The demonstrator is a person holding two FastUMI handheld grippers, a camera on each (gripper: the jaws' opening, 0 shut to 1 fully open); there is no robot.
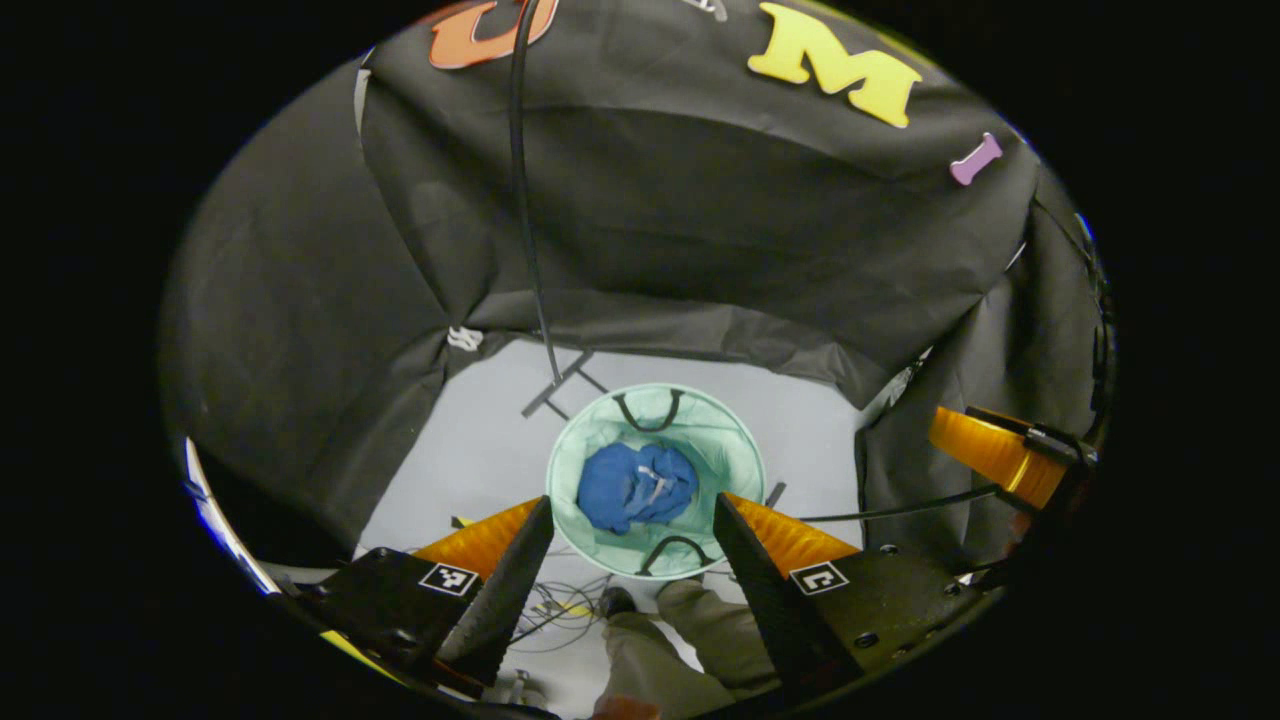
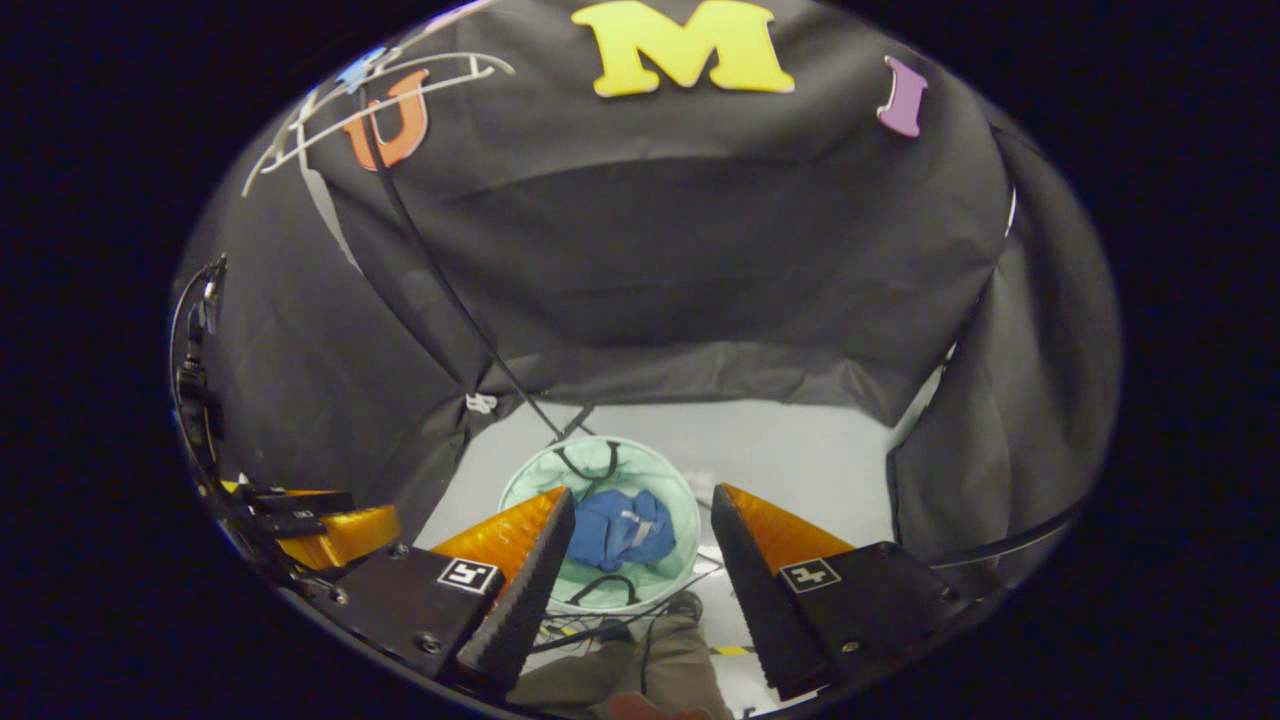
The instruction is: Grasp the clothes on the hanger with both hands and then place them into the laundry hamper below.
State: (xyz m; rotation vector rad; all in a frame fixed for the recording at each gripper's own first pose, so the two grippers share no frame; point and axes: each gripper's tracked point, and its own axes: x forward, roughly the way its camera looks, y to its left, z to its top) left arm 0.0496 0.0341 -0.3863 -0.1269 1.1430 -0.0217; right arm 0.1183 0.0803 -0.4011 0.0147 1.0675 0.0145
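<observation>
The blue clothes (image 1: 635, 487) lie bunched in the bottom of the mint-green laundry hamper (image 1: 725, 445) on the pale floor, far below both grippers. My left gripper (image 1: 631, 503) hangs high above the hamper, open, with nothing between its fingers. In the right gripper view the same blue clothes (image 2: 620, 530) sit inside the hamper (image 2: 665, 480), and my right gripper (image 2: 642, 495) is open and empty too. A bare white hanger (image 2: 440, 62) hangs at the upper left. Each gripper appears at the edge of the other's view: right gripper (image 1: 990, 455), left gripper (image 2: 330, 525).
A thin black stand pole (image 1: 523, 200) runs down to a cross-shaped base (image 1: 562, 385) just behind the hamper. Black cloth walls close in the booth on three sides. A person's trouser legs (image 1: 680, 640) and loose cables on the floor lie on the near side of the hamper.
</observation>
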